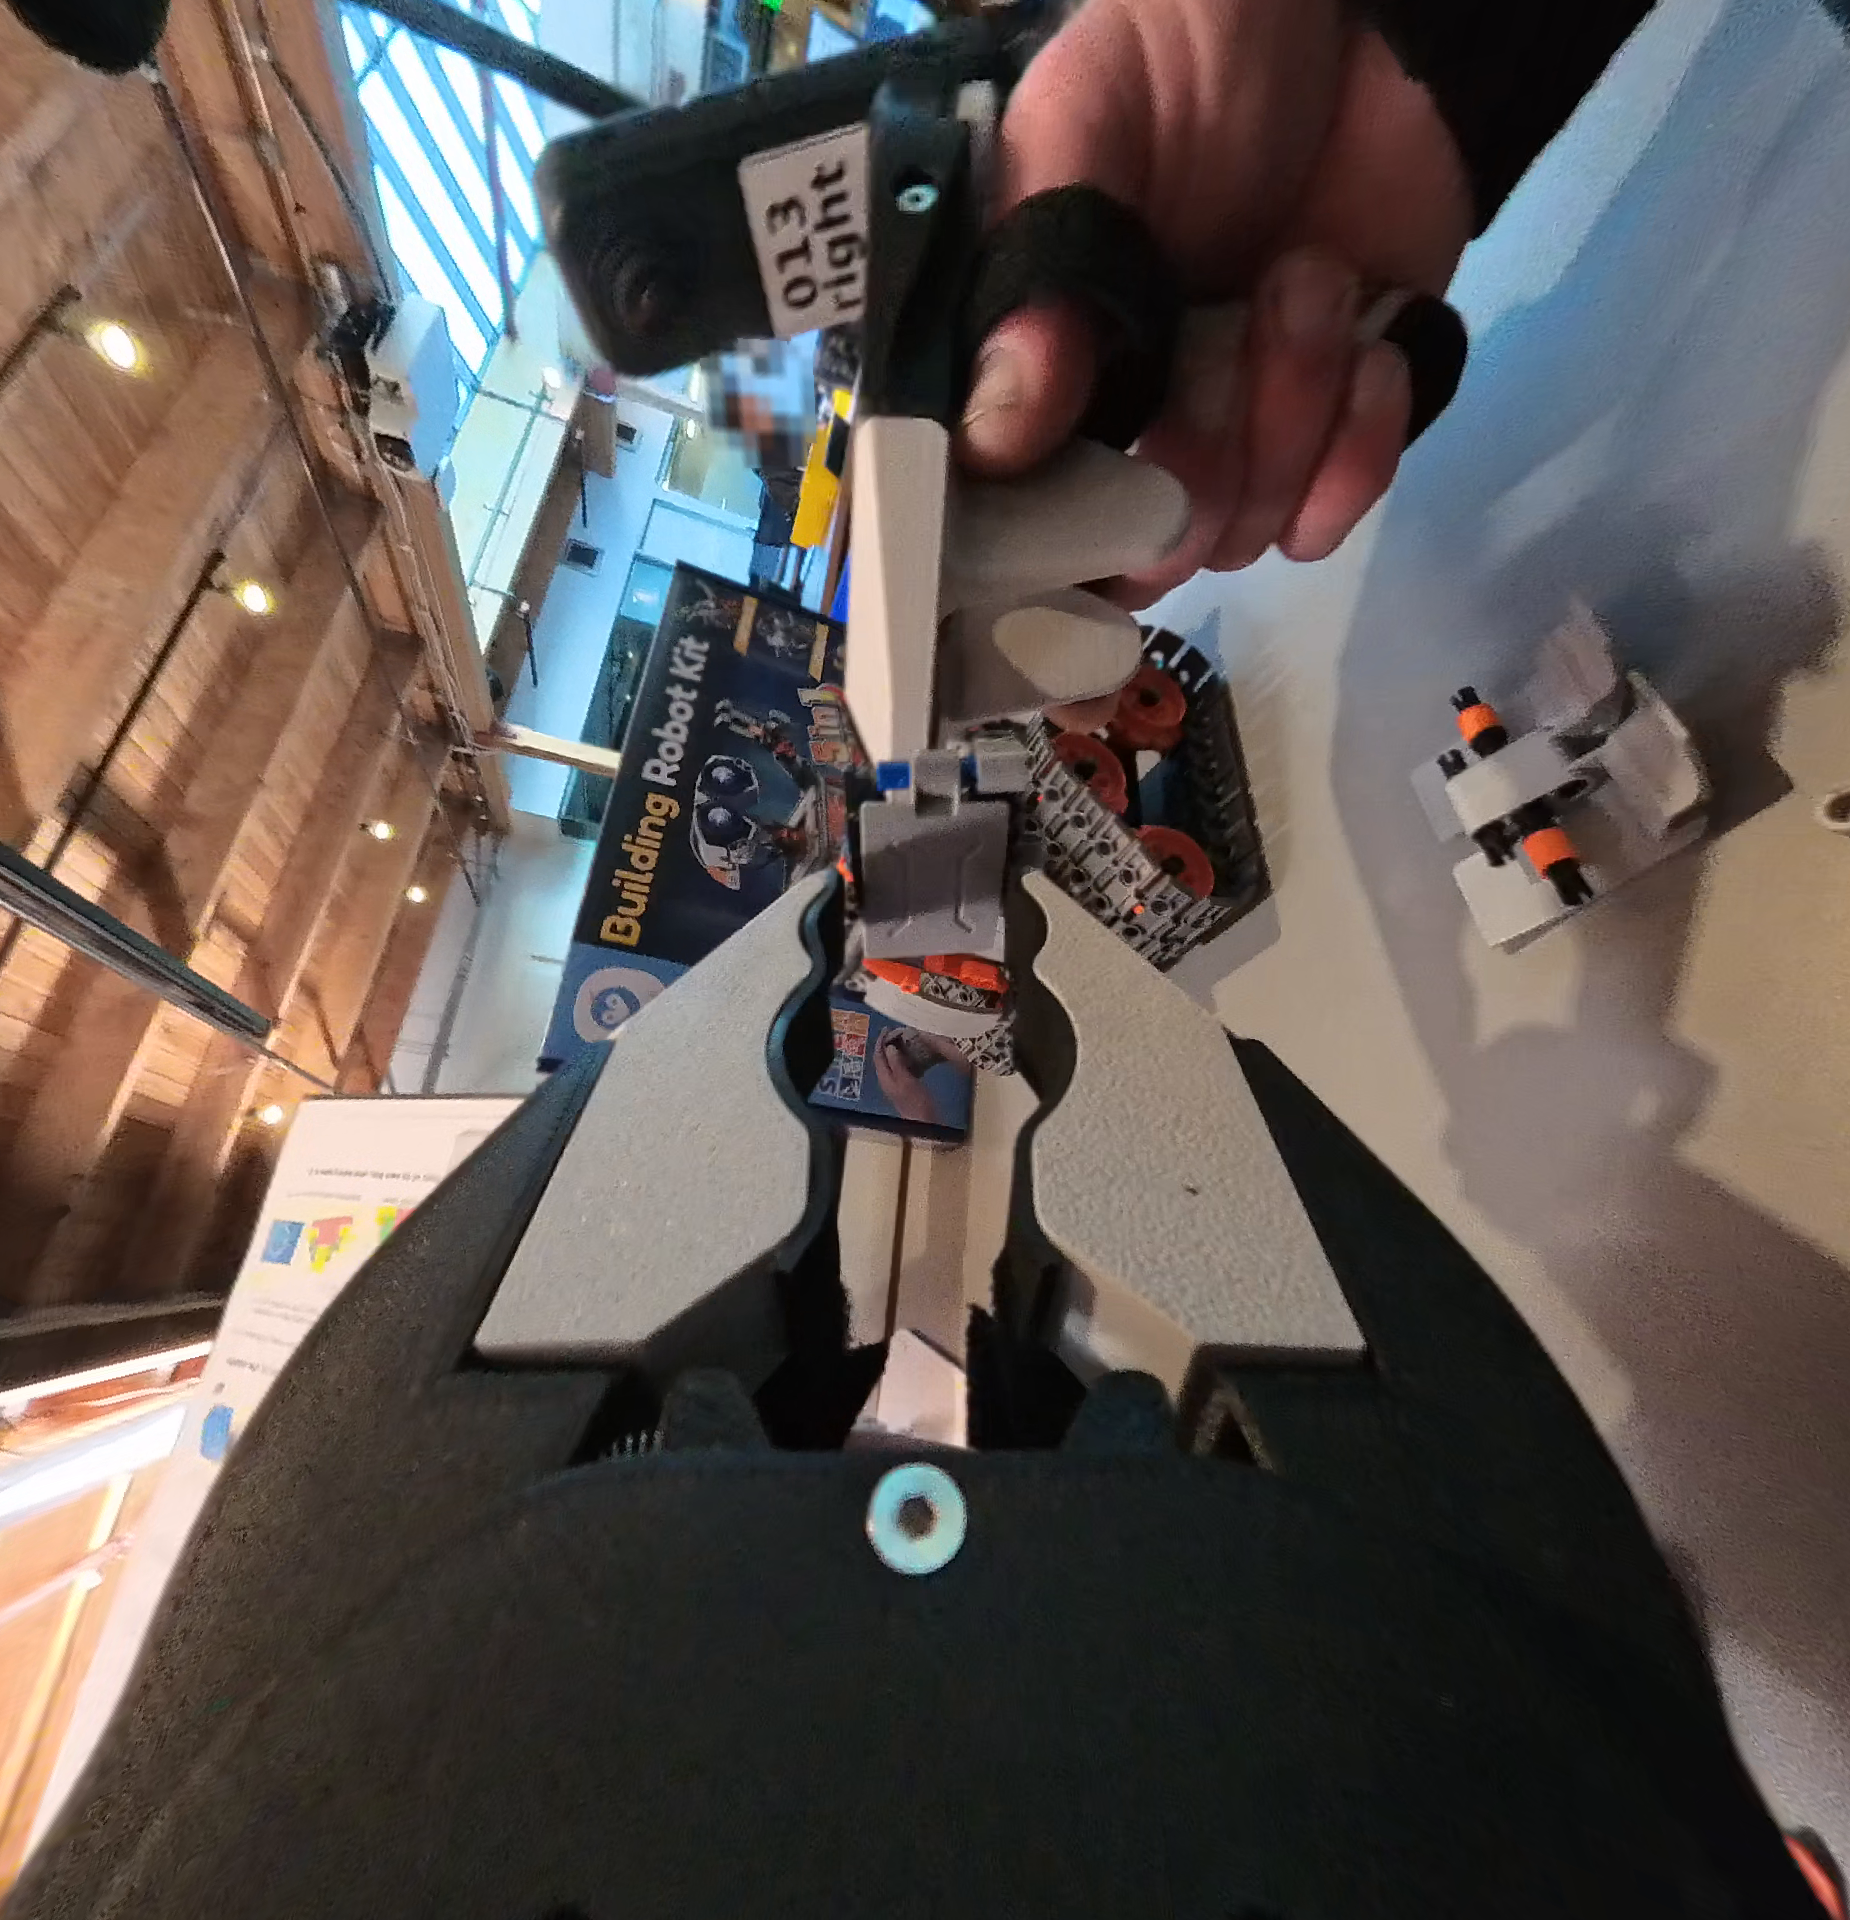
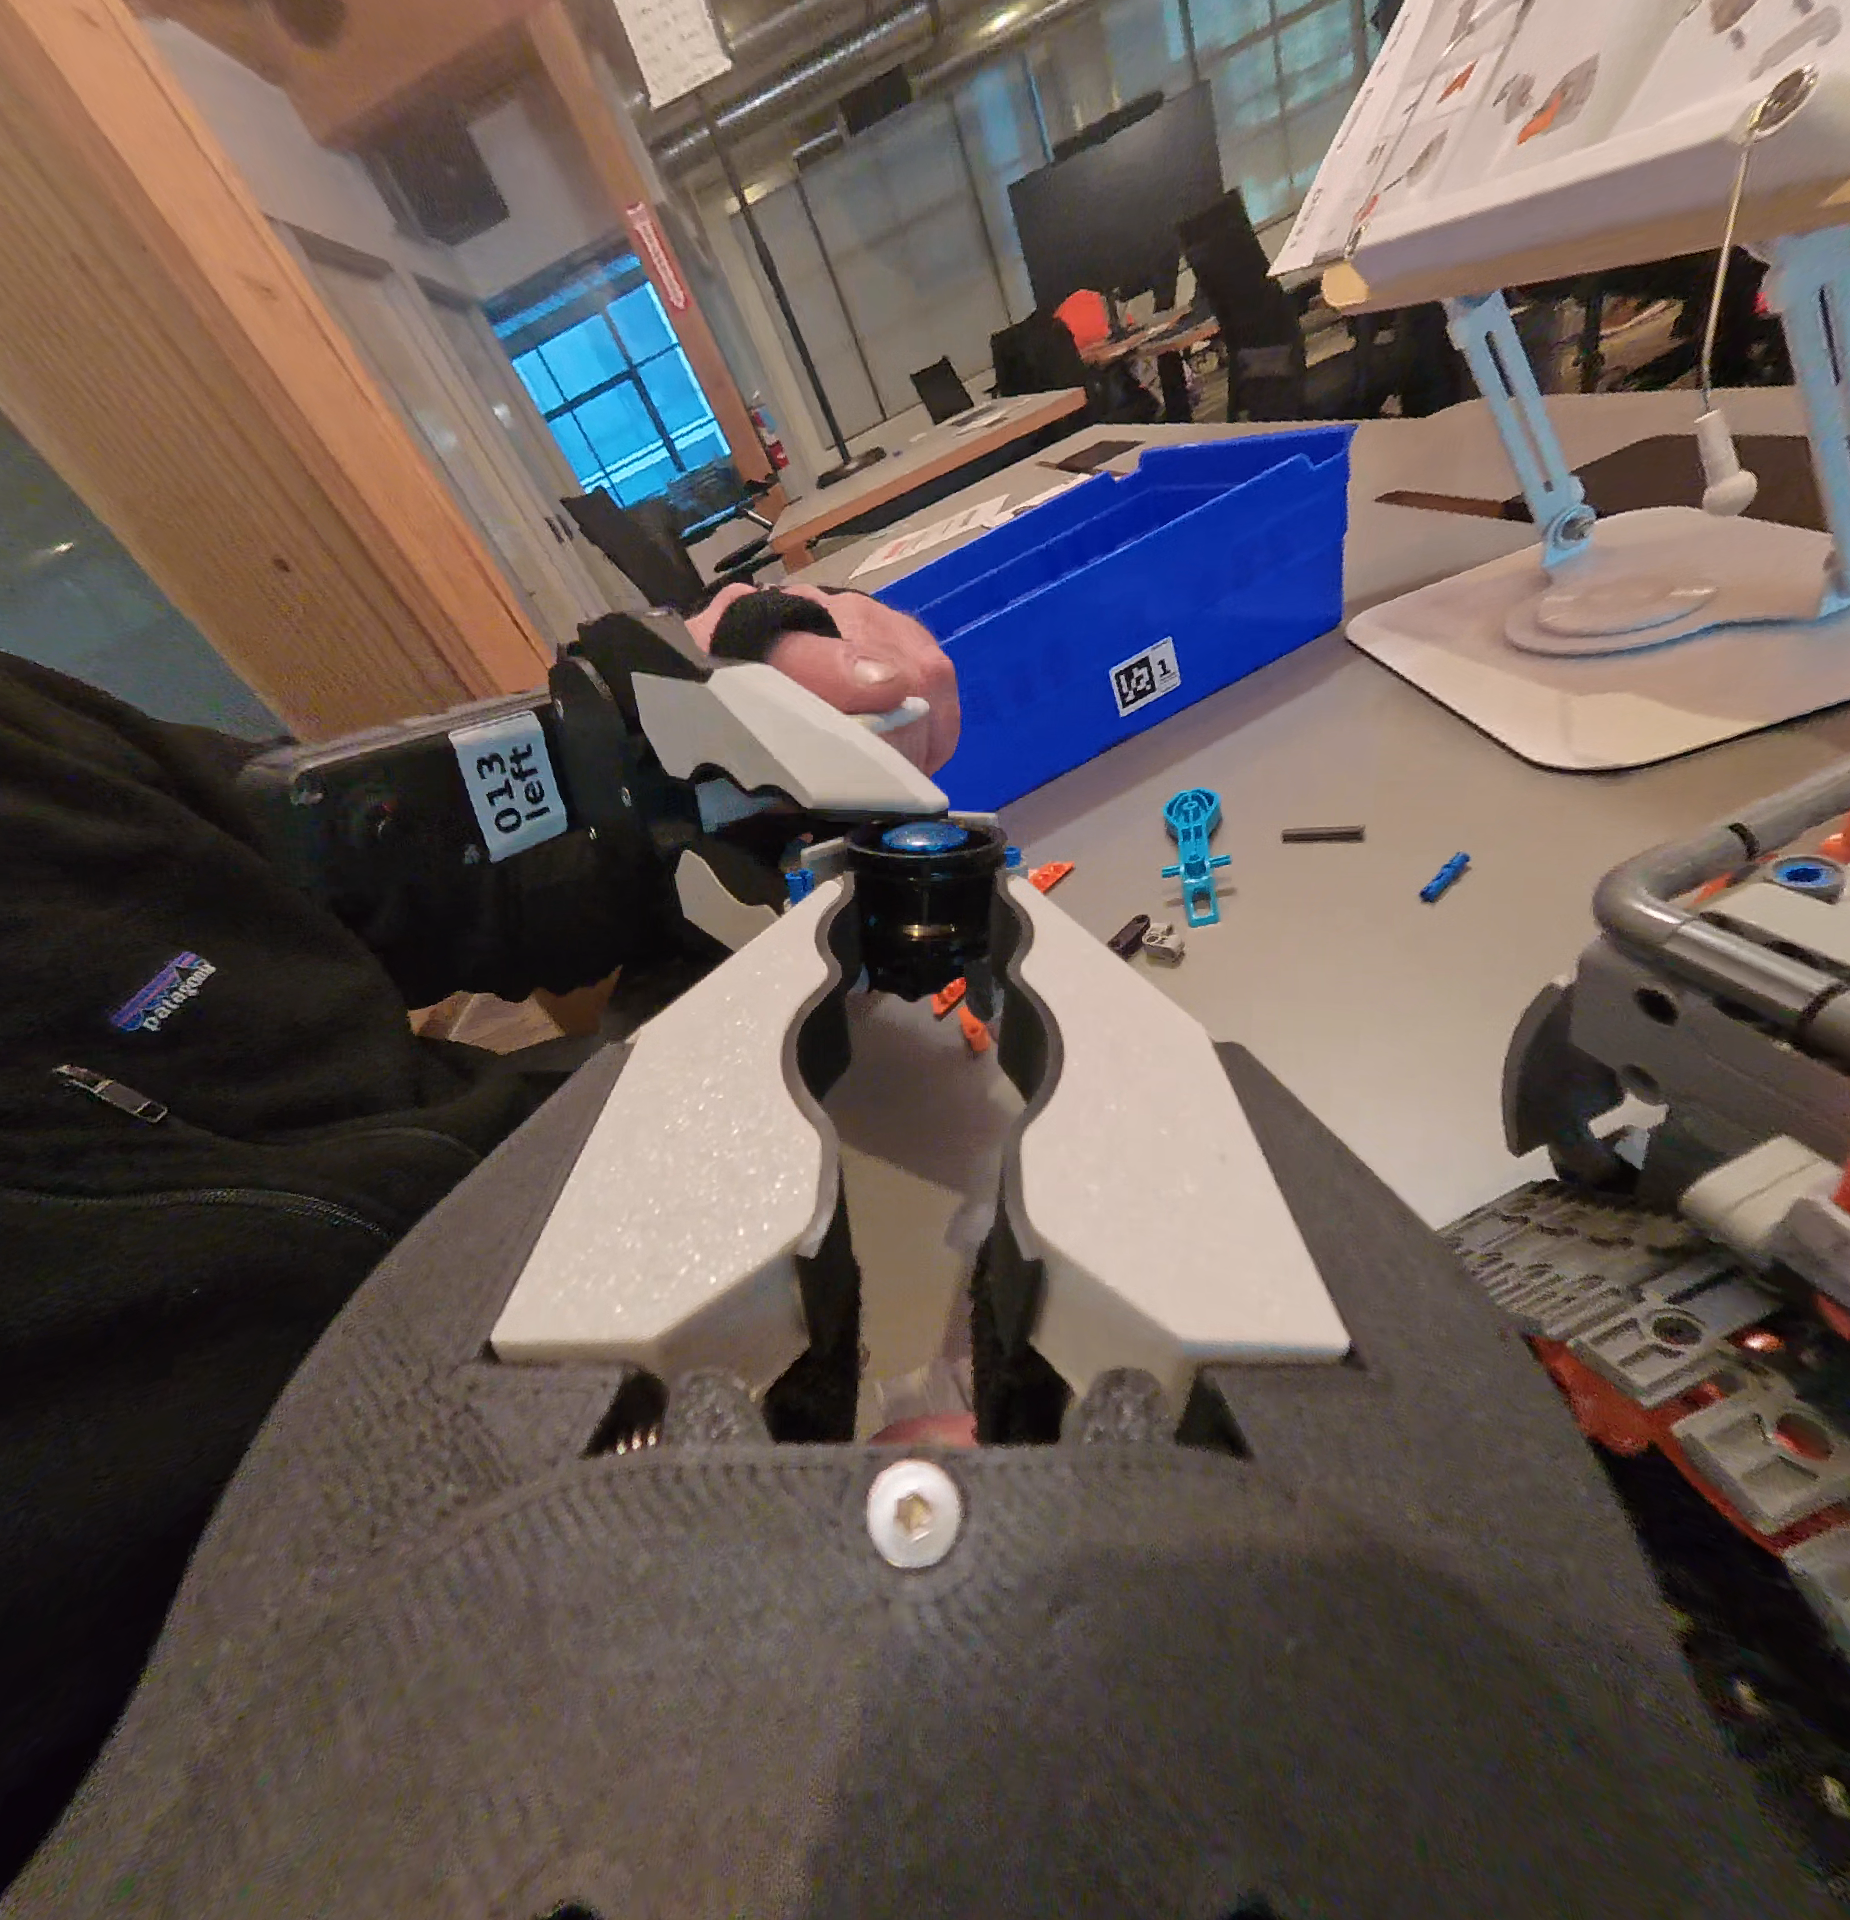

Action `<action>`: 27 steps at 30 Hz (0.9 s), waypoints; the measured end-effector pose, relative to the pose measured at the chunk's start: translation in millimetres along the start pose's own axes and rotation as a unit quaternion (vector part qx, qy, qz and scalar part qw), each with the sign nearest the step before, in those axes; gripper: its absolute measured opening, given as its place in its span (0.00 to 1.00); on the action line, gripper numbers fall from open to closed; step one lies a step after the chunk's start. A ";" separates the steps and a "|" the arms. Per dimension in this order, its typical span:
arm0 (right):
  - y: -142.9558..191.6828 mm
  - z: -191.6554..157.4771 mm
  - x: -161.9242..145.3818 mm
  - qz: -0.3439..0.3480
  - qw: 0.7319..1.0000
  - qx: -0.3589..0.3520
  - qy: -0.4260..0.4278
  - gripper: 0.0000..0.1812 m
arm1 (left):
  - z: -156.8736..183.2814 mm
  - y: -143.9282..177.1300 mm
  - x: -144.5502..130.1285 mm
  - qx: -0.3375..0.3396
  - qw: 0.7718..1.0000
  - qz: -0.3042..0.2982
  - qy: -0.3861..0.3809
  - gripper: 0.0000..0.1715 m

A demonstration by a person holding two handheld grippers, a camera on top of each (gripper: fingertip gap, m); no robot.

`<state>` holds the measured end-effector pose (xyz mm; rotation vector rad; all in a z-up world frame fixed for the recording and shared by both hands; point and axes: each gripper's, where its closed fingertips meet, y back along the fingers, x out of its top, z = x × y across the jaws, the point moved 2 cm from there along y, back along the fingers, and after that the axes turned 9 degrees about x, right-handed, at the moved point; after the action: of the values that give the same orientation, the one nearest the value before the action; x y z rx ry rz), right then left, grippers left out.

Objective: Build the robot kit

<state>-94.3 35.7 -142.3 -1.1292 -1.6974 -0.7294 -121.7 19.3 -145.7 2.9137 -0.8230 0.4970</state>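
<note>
My left gripper [image 1: 931, 894] is shut on a small grey block piece [image 1: 931, 868] with blue pins at its far end. My right gripper [image 2: 923, 899] is shut on a black cylindrical part with a blue cap [image 2: 921, 883]. The two held parts meet: in the right wrist view the left gripper's fingers [image 2: 786, 727] come in from the left, right beside the black part. In the left wrist view the right gripper's fingers [image 1: 900, 582] reach down from above onto the grey piece's far end, and a hand [image 1: 1243, 312] holds that gripper.
A grey tracked vehicle with orange wheels [image 1: 1139, 810] [image 2: 1679, 1247] sits just beyond the grippers. A white sub-assembly with orange and black pins [image 1: 1555, 810], a kit box [image 1: 692, 810], a blue bin [image 2: 1139, 613], a cyan piece [image 2: 1191, 852], loose pins and a booklet stand [image 2: 1586, 582] are on the table. Less than 4 cm separates the two grippers' tips.
</note>
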 end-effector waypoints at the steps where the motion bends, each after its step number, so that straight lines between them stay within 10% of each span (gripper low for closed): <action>1: 0.2 1.2 -0.5 -0.001 1.000 -0.003 -0.001 0.12 | 1.7 -0.4 -0.8 0.002 1.000 -0.001 -0.003 0.15; 10: 13.6 6.2 10.9 -0.008 0.992 -0.085 0.096 0.18 | -6.1 -3.2 -11.0 -0.004 0.996 -0.026 0.083 0.14; 20: -10.6 -2.7 -26.7 -0.270 0.841 -0.175 0.434 0.15 | 30.1 -1.9 -20.4 -0.151 0.975 -0.065 0.151 0.14; 27: -16.6 2.8 -45.1 -0.314 0.824 -0.144 0.448 0.13 | 45.7 5.1 -26.1 -0.213 0.958 -0.080 0.176 0.14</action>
<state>-104.5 15.2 -184.7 -0.2298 -1.1000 -1.6638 -132.2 20.8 -197.5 2.3773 -0.5554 0.6960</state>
